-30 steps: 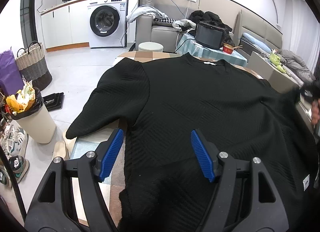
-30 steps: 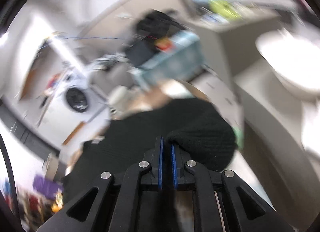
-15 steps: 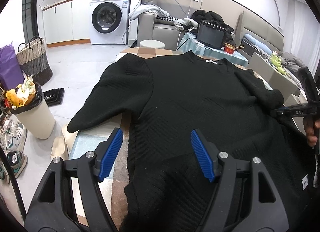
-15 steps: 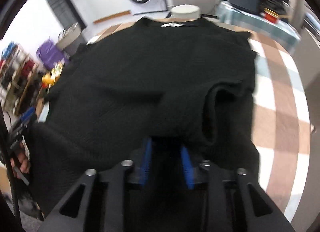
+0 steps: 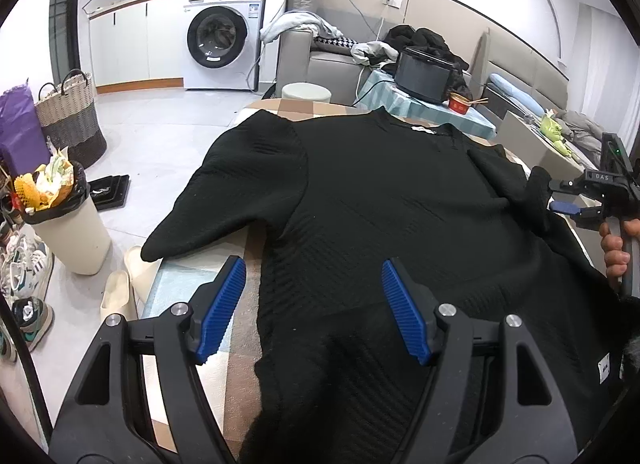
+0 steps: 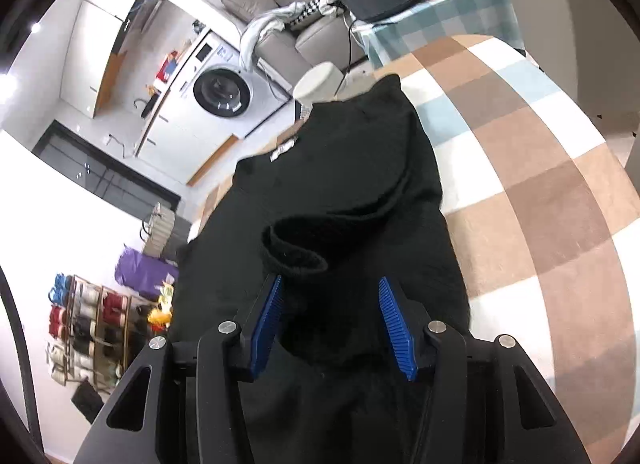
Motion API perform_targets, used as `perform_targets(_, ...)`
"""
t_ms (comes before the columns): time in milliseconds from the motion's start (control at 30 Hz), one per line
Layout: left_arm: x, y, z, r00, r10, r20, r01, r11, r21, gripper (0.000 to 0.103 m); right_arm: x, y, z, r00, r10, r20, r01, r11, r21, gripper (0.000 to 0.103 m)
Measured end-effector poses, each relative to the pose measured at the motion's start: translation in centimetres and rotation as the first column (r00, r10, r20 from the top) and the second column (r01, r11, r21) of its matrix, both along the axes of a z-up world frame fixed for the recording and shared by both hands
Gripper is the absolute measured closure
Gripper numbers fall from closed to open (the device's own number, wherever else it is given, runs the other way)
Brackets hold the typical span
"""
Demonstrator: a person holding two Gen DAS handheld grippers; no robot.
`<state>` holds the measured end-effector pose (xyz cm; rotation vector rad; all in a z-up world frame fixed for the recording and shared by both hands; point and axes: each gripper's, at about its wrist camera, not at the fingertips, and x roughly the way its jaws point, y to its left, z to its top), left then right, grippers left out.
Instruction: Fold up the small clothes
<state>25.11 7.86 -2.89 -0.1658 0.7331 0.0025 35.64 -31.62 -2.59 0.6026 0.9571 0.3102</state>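
A black knit sweater [image 5: 392, 200] lies flat on the checkered table [image 5: 236, 260], neck at the far end. Its left sleeve [image 5: 224, 204] hangs over the table's left edge. Its right sleeve [image 6: 344, 220] is folded in over the body, the cuff [image 6: 294, 252] lying just ahead of my right gripper. My left gripper [image 5: 312, 304] is open above the sweater's near hem. My right gripper [image 6: 330, 312] is open over the sweater; it also shows in the left wrist view [image 5: 568, 210] at the right edge, beside the sleeve end.
A bin [image 5: 68, 224] full of rubbish, slippers [image 5: 120, 288] and shoes stand on the floor to the left. A side table with a black appliance [image 5: 424, 76] and a red bowl [image 5: 460, 102] stands beyond the far end. Bare checkered tablecloth [image 6: 540, 192] lies right of the sweater.
My right gripper, shut on the right sleeve a second ago, carried it in over the sweater's body and has opened, leaving the sleeve folded there. My left gripper has stayed open in place.
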Motion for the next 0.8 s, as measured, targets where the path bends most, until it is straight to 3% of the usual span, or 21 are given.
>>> perform_targets(67, 0.0, 0.0, -0.1, 1.000, 0.002, -0.003, -0.002, 1.000, -0.010, 0.035, 0.7, 1.5, -0.1, 1.000, 0.009, 0.011, -0.009, 1.000, 0.005, 0.052)
perform_targets(167, -0.2, -0.2, 0.1, 1.000, -0.004, 0.001, 0.004, 1.000, -0.008, 0.035, 1.6, 6.3, 0.4, 0.990, 0.121, 0.077, -0.122, 0.993, 0.006, 0.053)
perform_targets(333, -0.5, -0.2, 0.4, 1.000, -0.007, 0.007, 0.007, 1.000, 0.002, 0.035, 1.1, 12.0, 1.4, 0.923, 0.369, 0.107, -0.366, 0.929, -0.046, 0.052)
perform_targets(400, -0.6, -0.1, 0.4, 1.000, -0.004, 0.007, 0.004, 1.000, -0.001, 0.035, 0.3, 11.3, 1.9, 0.934, 0.341, 0.108, -0.326, 0.936, -0.134, 0.052)
perform_targets(567, -0.5, -0.4, 0.2, 1.000, -0.011, 0.001, 0.011, 1.000, -0.010, 0.035, -0.6, 5.3, 1.8, 0.992, 0.115, 0.049, -0.104, 0.977, -0.189, 0.051)
perform_targets(800, -0.6, -1.3, 0.3, 1.000, -0.029, 0.000, 0.029, 1.000, 0.000, 0.035, 1.5, 5.0, 0.5, 0.999, 0.044, 0.017, -0.040, 0.985, -0.165, 0.050)
